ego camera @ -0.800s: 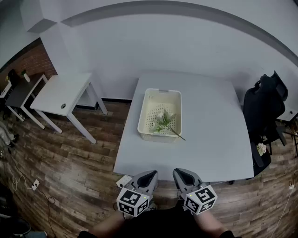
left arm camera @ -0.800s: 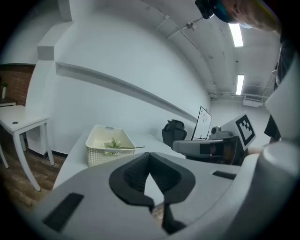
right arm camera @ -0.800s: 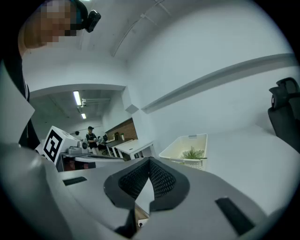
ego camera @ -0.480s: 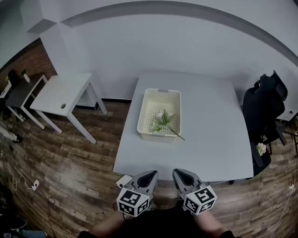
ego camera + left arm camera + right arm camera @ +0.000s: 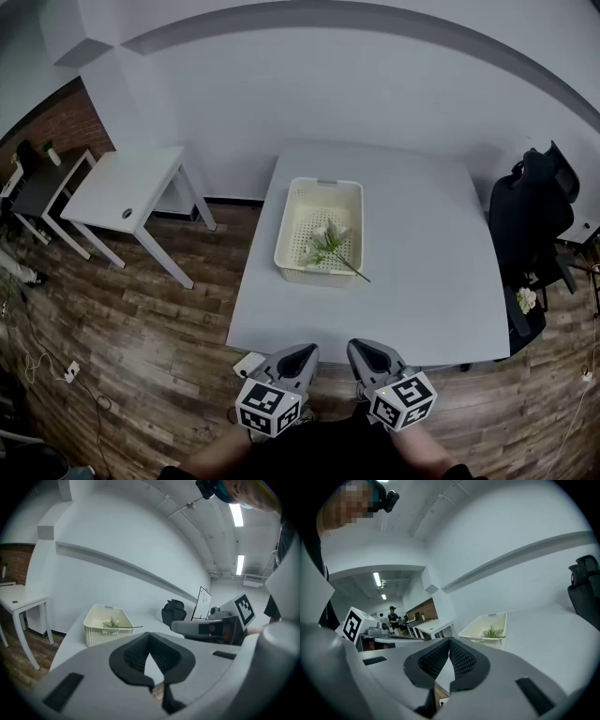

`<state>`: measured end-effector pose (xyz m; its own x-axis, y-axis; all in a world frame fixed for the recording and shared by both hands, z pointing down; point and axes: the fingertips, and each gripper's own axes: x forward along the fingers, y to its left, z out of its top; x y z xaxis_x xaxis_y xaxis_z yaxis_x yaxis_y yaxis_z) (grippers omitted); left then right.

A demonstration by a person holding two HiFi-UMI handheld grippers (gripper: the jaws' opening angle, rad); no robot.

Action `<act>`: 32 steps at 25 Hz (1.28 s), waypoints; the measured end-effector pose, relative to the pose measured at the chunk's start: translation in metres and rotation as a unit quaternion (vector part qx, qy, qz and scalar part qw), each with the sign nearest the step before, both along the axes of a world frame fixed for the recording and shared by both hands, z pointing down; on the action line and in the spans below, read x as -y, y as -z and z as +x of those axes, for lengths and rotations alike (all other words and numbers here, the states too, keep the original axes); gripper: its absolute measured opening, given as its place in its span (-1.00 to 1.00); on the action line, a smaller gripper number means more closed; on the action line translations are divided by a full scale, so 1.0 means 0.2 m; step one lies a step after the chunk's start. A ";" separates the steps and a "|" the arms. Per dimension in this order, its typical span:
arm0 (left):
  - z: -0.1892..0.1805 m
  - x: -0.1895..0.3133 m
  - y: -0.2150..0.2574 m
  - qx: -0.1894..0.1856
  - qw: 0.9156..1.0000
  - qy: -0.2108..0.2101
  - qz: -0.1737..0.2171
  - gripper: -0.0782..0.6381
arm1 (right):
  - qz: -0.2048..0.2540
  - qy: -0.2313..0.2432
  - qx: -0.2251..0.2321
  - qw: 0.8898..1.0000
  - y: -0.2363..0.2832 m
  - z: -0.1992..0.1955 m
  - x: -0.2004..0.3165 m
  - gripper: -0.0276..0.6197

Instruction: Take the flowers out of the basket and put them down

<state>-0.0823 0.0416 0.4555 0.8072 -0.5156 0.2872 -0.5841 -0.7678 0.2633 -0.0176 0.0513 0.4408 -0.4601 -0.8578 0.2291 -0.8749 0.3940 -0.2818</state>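
Well, the flowers (image 5: 328, 240) lie in the basket (image 5: 317, 185), in its near right part. The pale blooms sit toward the middle, and the thin stem slants out over the near right rim so that its end hangs above the surface (image 5: 422, 300). The basket stands on the left half of the surface, its left wall close to the left edge. In the left gripper view the flowers (image 5: 111, 623) show as a green tuft at the rim of the basket (image 5: 96, 634), the stem pointing right. In the right gripper view the flowers (image 5: 493, 632) rise just above the rim of the basket (image 5: 480, 631).

Both tools are well apart from the flowers, on the near side. The left hand-held gripper (image 5: 300, 352) and the right hand-held gripper (image 5: 363, 351) are held side by side just off the near edge of the surface, tips pointing far. The flowers lie far beyond them, about midway between the two from left to right. Each hand-held gripper is clenched: in its own view the dark ribbed pads meet at the tips with nothing between them.

Farther out, a white side table (image 5: 127, 192) stands left of the surface on the wood floor (image 5: 141, 319), and a black chair (image 5: 530, 220) stands at its right edge.
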 end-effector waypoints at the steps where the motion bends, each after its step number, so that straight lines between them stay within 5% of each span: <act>1: 0.00 0.00 0.00 0.000 1.000 0.001 -0.001 -0.76 | -0.002 0.001 0.000 1.000 0.00 0.00 0.00 -0.84; 15: 0.10 0.06 -0.05 0.004 0.999 0.038 -0.023 -0.76 | -0.024 0.010 -0.011 1.000 -0.04 0.21 0.14 -0.83; 32: 0.47 0.27 -0.06 0.021 0.988 0.150 -0.022 -0.76 | -0.031 0.131 0.002 0.991 -0.07 0.54 0.47 -0.83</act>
